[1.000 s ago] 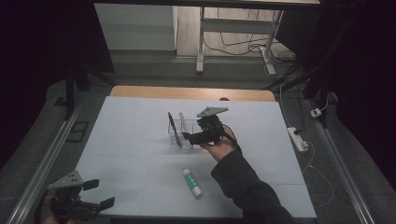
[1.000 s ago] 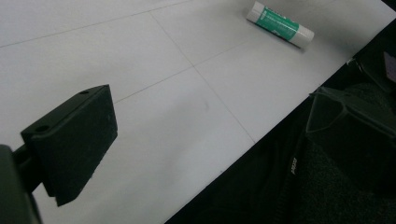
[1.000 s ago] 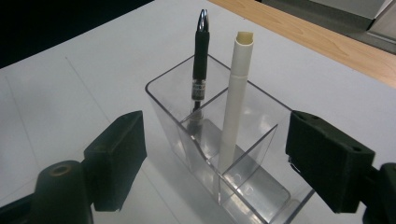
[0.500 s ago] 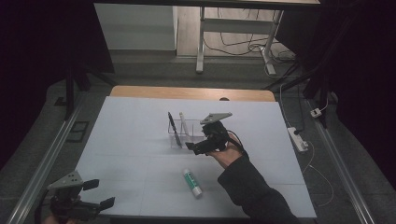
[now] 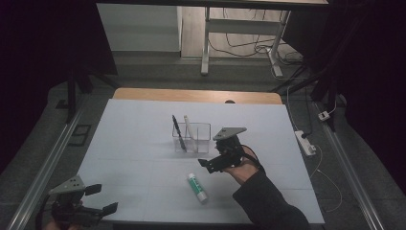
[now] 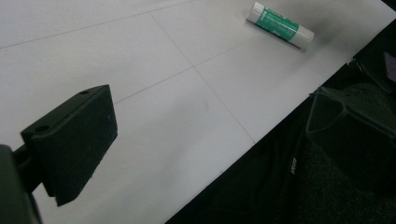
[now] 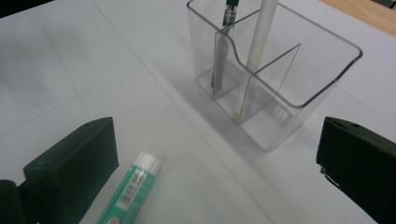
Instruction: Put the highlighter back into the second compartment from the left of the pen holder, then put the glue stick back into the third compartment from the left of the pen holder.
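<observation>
A clear divided holder point(image 5: 197, 139) point(image 7: 299, 79) stands mid-table with a dark pen point(image 5: 178, 132) point(image 7: 220, 65) and a white pen point(image 5: 187, 126) point(image 7: 256, 56) leaning in separate compartments. A green-and-white glue stick point(image 5: 197, 187) point(image 7: 133, 189) point(image 6: 279, 25) lies flat on the white tabletop in front of it. My right gripper point(image 5: 213, 162) point(image 7: 210, 172) hovers open just right of the holder and above the glue stick, holding nothing. My left gripper point(image 5: 102, 199) point(image 6: 210, 140) is open and empty at the table's front left corner, over its near edge.
The white tabletop point(image 5: 139, 158) has a wooden strip point(image 5: 196, 95) along its far edge. A power strip point(image 5: 305, 142) lies on the floor to the right. Metal rails point(image 5: 43, 172) run along both sides of the table. A person's dark sleeve point(image 5: 268, 206) enters from the bottom.
My right gripper has drawn back from the holder toward the near side, now closer to the glue stick. The left gripper has stayed put.
</observation>
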`<action>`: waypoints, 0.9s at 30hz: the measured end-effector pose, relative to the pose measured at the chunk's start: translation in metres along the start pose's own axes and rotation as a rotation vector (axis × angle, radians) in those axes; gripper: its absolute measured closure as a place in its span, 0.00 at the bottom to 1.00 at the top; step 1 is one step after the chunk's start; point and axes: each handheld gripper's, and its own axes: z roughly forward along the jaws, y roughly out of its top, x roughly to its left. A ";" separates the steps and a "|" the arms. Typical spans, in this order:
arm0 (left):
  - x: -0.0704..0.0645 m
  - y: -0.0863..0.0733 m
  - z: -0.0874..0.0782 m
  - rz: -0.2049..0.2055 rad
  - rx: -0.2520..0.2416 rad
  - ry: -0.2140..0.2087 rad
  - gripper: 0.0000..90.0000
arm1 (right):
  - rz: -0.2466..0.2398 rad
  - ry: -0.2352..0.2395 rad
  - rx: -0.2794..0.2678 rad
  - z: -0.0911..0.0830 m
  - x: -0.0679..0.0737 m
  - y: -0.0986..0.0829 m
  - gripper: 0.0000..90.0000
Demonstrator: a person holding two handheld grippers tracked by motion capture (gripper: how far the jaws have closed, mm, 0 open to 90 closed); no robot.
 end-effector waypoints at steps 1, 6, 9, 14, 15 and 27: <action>0.000 0.000 0.000 0.000 0.000 0.000 0.02 | 0.003 0.002 0.000 -0.002 0.001 -0.002 0.00; 0.000 0.000 0.000 0.001 0.000 0.001 0.02 | -0.003 0.008 0.009 -0.009 0.007 -0.012 0.00; -0.001 0.000 0.000 0.003 0.001 0.002 0.02 | -0.008 0.011 0.019 -0.012 0.009 -0.017 0.00; 0.000 0.000 0.000 0.001 -0.001 0.002 0.02 | 0.005 0.011 0.027 -0.015 0.010 -0.020 0.00; 0.000 0.000 0.000 0.000 -0.001 0.000 0.02 | 0.007 0.013 0.028 -0.015 0.009 -0.020 0.00; -0.001 0.000 0.000 0.005 0.001 0.003 0.02 | -0.003 0.029 0.087 -0.015 0.025 -0.030 0.00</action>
